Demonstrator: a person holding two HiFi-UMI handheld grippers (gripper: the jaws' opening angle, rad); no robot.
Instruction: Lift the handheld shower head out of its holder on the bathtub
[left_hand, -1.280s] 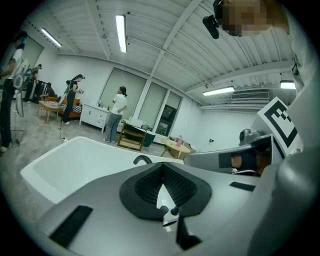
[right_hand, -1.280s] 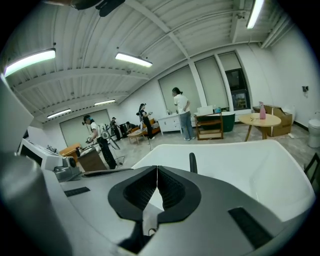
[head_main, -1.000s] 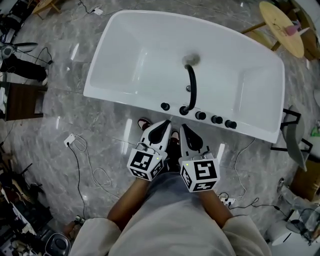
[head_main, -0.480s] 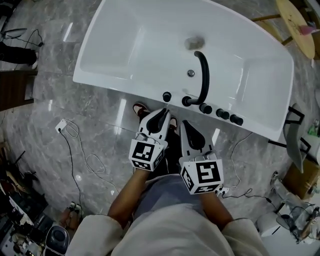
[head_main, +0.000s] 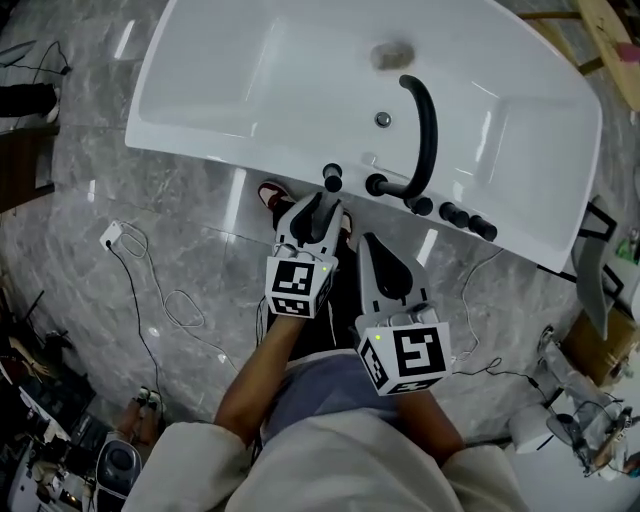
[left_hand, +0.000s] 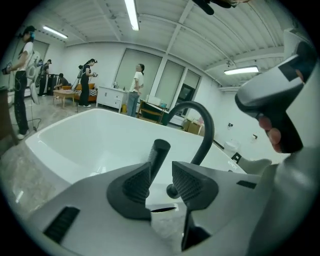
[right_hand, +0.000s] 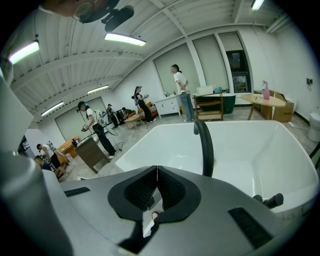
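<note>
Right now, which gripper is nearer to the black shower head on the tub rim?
Left. The left gripper, jaws opening, has the shower head just ahead of its tips, not gripped; the right gripper, shut, is farther back.

Clothing worn
Loose cream sleeves (head_main: 195, 462) are worn on both arms, with grey-blue shorts (head_main: 330, 388) and a red-edged shoe (head_main: 273, 191).
</note>
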